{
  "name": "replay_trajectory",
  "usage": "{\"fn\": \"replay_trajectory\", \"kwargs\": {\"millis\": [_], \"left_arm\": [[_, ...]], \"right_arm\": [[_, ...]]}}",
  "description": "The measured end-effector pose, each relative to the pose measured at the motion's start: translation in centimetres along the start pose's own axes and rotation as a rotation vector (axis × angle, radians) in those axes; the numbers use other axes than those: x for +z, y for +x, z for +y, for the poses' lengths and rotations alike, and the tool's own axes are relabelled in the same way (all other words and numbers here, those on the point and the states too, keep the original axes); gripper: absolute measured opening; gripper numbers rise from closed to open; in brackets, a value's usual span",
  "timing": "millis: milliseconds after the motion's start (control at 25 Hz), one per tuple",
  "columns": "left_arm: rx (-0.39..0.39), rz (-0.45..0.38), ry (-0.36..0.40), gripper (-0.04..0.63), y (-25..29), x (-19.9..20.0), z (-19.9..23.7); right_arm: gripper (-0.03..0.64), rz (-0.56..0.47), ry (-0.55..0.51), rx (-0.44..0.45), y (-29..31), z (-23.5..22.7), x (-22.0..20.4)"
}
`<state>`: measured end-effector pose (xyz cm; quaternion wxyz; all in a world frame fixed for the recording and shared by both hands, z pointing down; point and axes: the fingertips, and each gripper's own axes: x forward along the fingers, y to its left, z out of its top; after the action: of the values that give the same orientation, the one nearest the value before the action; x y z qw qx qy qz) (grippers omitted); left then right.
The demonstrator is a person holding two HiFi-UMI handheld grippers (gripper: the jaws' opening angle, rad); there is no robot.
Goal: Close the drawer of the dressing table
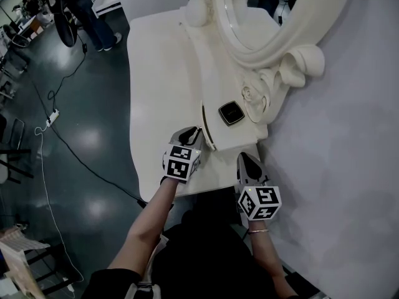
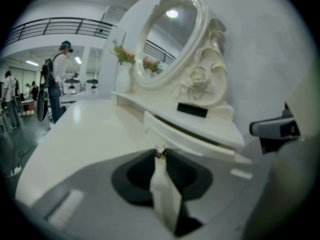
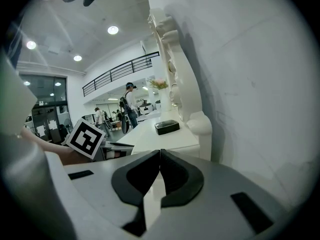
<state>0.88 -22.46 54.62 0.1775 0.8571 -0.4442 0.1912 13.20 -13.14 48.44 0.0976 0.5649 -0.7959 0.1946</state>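
While the drawer (image 1: 208,127) stands a little way out of the raised tier at the middle of the head view, its pale front is just beyond the left gripper (image 1: 196,131), whose jaws are drawn together on what looks like the small shiny knob (image 2: 160,152) of that front. The right gripper (image 1: 244,158) hangs just below and to the right, near the tier's corner, with its jaws pressed together and nothing between them. What is left, I judge, is a straight push inward. The tips hold the knob by very little, so an off-line shove could let it slip free, or skew the drawer in its slot so that it binds before it is flush. A hard push might also jolt the black case (image 1: 231,113) lying on the tier just above the drawer. The white surface (image 1: 159,73) runs from there toward the top of the frame, bare and glossy. At the upper right, an ornate oval mirror (image 1: 274,23) rises against a plain pale wall (image 1: 349,142), with a white vase (image 1: 198,6) beside it. On the left is a dark polished floor (image 1: 81,142) crossed by cables (image 1: 59,139), and people stand at the upper left.
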Motion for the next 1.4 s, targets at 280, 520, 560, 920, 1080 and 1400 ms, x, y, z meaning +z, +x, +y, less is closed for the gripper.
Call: {"fn": "replay_trajectory", "kwargs": {"millis": [280,520,560,920,1080,1400], "left_arm": [[-0.027,0.001,0.017,0.058,0.6,0.5,-0.9],[-0.052,0.008,0.037,0.058,1.7,0.8,-2.0],[-0.054,0.009,0.04,0.058,1.7,0.9,-2.1],[-0.06,0.013,0.045,0.06,1.6,0.9,-2.1],[-0.061,0.013,0.048,0.06,1.3,1.0,-2.1],[-0.04,0.002,0.058,0.06,0.1,1.1,-1.7]], "right_arm": [[0.005,-0.001,-0.002,0.0,0.1,0.2,0.1],[0.005,-0.004,0.0,-0.007,-0.1,0.0,0.1],[0.005,-0.002,0.001,-0.009,-0.1,0.0,0.0],[0.005,0.003,-0.004,0.0,-0.3,0.9,-0.1],[0.005,0.0,-0.006,-0.004,-0.6,0.9,0.0],[0.005,-0.01,-0.008,0.001,-0.8,1.5,0.0]]}}
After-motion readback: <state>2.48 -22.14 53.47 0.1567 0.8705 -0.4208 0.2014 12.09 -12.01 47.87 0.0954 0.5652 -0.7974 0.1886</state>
